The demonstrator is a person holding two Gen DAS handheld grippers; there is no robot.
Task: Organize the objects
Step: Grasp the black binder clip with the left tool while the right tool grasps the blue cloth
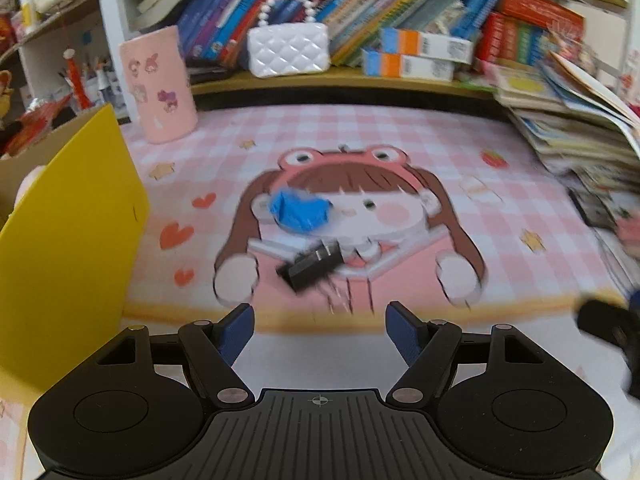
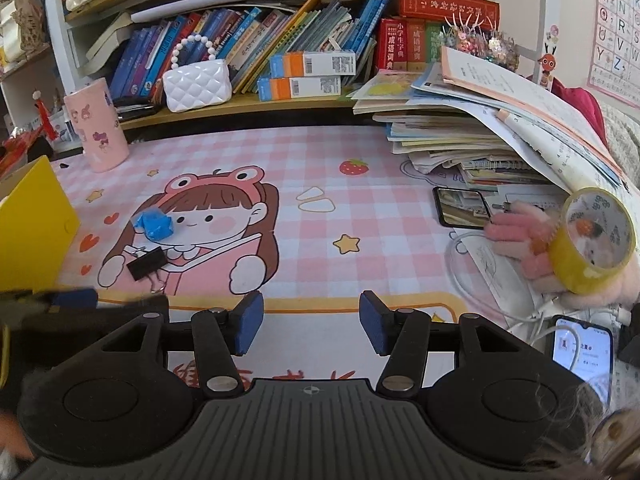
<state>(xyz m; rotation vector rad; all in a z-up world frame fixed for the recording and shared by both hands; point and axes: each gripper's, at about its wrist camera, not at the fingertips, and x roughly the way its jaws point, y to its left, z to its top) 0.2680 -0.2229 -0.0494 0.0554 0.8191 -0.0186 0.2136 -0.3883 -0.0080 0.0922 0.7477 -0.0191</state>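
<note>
Left wrist view: left gripper (image 1: 320, 334) low over the near edge of a pink checked mat (image 1: 420, 148), jaws wide apart, nothing between the blue pads (image 1: 236, 334). Ahead, on the printed cartoon girl, a crumpled blue scrap (image 1: 298, 212) and, just nearer, a black binder clip (image 1: 314, 266), both blurred, the two close together but whether touching cannot be told. At left a yellow box (image 1: 72, 240), upright, its wall beside the mat edge. Far left on the mat a pink cup (image 1: 160, 84) with cartoon stickers, upright. Behind it a shelf (image 1: 340, 80) with leaning books, a white quilted purse (image 1: 288, 50) with a bead handle, and two stacked blue-and-orange cartons (image 1: 416, 56). At right a slumped pile of booklets (image 1: 572, 128). Right wrist view: right gripper (image 2: 312, 326) also over the near mat edge, jaws partly apart, empty. Blue scrap (image 2: 154, 226) and clip (image 2: 146, 266) seen far left of its pads, clip's wire handles pointing near. Yellow box (image 2: 34, 228) at far left, cup (image 2: 96, 128) beyond it. At right a yellow tape roll (image 2: 592, 240) standing on edge against something pink and fluffy (image 2: 516, 228), near a dark phone (image 2: 462, 208) lying flat; a second phone (image 2: 582, 350) with lit screen nearer, white cable (image 2: 460, 264) looping between them. Left gripper's blurred tip at the near left edge of this view.
</note>
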